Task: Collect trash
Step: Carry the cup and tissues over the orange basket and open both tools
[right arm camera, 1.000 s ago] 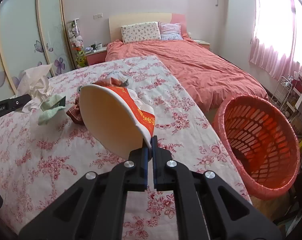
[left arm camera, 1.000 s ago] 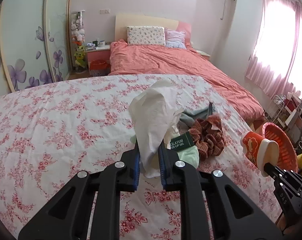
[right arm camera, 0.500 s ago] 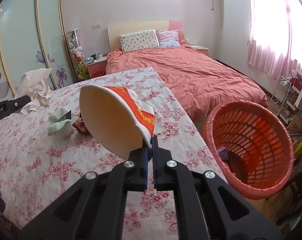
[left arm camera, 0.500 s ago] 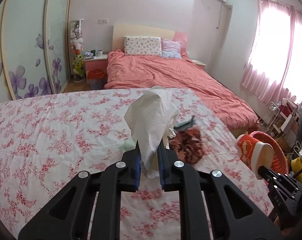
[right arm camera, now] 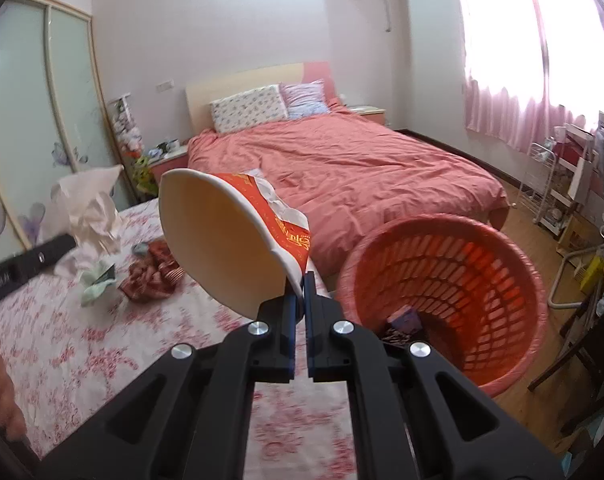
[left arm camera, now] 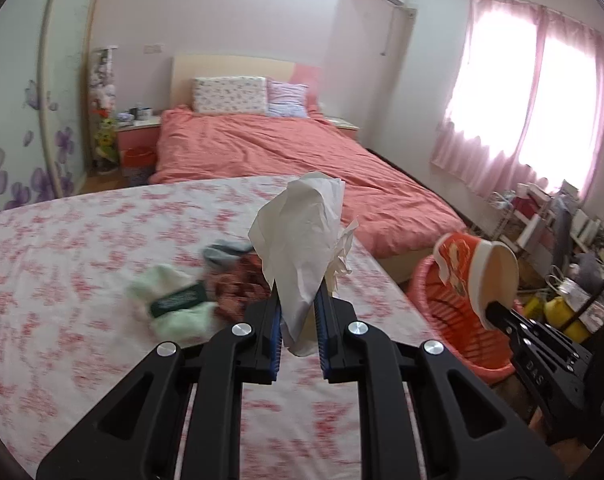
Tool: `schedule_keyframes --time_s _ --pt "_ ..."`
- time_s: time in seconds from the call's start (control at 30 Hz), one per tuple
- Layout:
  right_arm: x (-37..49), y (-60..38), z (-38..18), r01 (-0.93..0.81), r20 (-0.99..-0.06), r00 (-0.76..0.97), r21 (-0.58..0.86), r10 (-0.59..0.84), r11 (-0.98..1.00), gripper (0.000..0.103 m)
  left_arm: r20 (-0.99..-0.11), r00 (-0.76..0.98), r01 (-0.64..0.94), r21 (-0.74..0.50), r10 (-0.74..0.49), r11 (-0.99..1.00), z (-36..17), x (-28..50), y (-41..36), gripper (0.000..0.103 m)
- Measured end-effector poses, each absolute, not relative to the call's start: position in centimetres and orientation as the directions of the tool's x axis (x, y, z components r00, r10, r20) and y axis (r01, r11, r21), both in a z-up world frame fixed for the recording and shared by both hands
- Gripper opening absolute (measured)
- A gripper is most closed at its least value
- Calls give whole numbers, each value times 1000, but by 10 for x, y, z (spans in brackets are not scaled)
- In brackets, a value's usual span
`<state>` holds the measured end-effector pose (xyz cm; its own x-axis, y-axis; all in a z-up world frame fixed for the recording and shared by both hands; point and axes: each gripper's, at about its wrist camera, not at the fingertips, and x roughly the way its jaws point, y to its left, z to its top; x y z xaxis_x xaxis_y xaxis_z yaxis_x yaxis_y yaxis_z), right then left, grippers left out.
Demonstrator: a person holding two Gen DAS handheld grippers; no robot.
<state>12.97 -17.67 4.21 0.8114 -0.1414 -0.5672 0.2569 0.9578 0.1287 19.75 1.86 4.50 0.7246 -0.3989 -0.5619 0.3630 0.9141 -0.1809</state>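
Two handheld black grippers reach over a bed covered in a red-flowered quilt point(left arm camera: 61, 280). The left gripper point(left arm camera: 297, 312) is clenched on a crumpled white tissue point(left arm camera: 302, 240), which sticks up from between its blue pads above the quilt. The right gripper point(right arm camera: 304, 292) is closed tight on the rim of an empty noodle cup point(right arm camera: 229, 240), red and white outside, cream inside, held tilted on its side just left of an orange basket point(right arm camera: 502, 264). The basket stands on the wooden floor beside the bed, with a few scraps at its bottom. On the quilt lie a pale green cloth point(left arm camera: 169, 308) and a red checked cloth point(right arm camera: 151, 276). A second bed point(right arm camera: 362, 172) with a salmon cover stands behind.
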Motion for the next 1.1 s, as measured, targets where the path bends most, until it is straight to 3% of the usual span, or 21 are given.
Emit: schedule_keyframes --time_s 0.47,1.1 --pt "93 -259 45 388 -532 812 188 -239 902 5 -542 646 504 -227 -538 833 34 180 -71 14" --pt "86 -343 10 507 -565 769 258 -297 822 5 -573 502 636 -263 -647 726 5 174 -171 14"
